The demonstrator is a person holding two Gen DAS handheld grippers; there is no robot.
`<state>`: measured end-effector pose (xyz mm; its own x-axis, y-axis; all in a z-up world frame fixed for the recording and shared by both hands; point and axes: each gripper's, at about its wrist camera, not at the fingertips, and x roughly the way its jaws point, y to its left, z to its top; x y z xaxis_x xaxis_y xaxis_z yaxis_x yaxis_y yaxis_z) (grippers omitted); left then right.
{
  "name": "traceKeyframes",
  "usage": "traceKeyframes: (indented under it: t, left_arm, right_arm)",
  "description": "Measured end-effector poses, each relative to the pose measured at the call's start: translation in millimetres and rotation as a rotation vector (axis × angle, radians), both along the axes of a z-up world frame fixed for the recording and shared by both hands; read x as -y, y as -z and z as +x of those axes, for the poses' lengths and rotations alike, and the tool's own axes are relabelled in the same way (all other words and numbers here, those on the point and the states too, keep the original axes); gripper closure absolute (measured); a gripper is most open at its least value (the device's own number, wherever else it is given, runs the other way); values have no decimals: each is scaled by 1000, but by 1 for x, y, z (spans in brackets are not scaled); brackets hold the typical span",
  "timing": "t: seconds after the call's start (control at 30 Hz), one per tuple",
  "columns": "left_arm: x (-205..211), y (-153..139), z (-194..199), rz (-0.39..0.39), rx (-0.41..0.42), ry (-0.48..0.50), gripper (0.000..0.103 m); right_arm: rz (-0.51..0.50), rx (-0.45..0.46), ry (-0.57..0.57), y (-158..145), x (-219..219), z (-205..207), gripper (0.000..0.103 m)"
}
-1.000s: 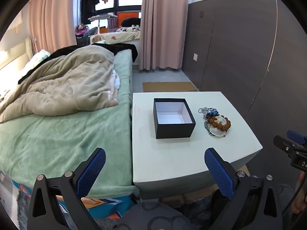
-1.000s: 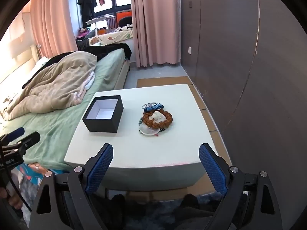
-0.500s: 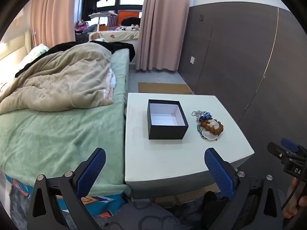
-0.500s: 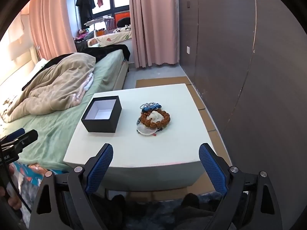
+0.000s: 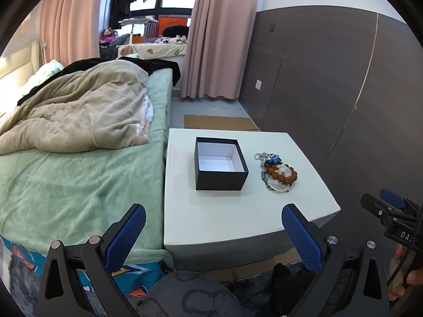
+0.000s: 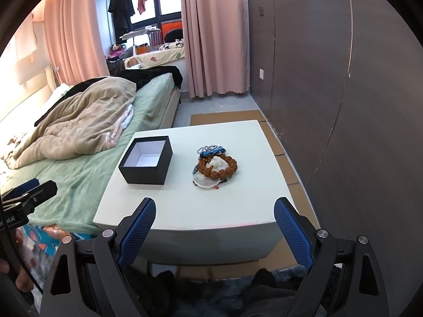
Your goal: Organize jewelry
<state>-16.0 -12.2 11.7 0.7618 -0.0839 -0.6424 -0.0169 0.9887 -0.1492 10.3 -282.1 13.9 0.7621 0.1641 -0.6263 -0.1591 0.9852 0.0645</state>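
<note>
Left gripper (image 5: pixel 213 233), black frame with blue textured pads, spread wide and holding nothing, hovering short of the near edge of the low white square table (image 5: pixel 238 219). Right gripper (image 6: pixel 214 227), same build, fingers likewise wide apart and empty, poised before the table's near edge. Each tool visible at the margin of the other's view, gripped by a bare hand.

Out on the tabletop: open black square cardboard box with white lining (image 5: pixel 220 167), upright, nothing visible inside. Just to its right, apart from it, a small heap of jewelry (image 5: pixel 277 173): brown beaded bracelet (image 6: pixel 218 167) lying on a pale shell-like disc (image 6: pixel 206 181), a white lump inside the bracelet's ring, blue-and-silver trinket (image 6: pixel 211 151) touching the far side. Finer pieces too tangled to tell apart.

Beyond, left of the table: bed with green sheet (image 5: pixel 74 182), rumpled beige duvet (image 5: pixel 79 116) across it. Pink curtains (image 6: pixel 214 34) at the back, dark wood-panel wall (image 6: pixel 330 79) along the right.
</note>
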Motion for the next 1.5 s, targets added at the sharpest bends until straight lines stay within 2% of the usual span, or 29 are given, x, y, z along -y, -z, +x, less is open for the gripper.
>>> traceKeyframes:
  t: [0.43,0.87,1.5]
  left_arm:
    - [1,-3,-7,16,11,-9,1]
    - [-5,-10,-29,30,15,-60,1]
    - [9,-14,-37,71,36,-40,1]
  right_arm:
    - [9,15,-6,-5,2,-7,11]
    - [16,23,-11,-10,11,-15,11]
    - [23,54,-3,-18,20,-24,11]
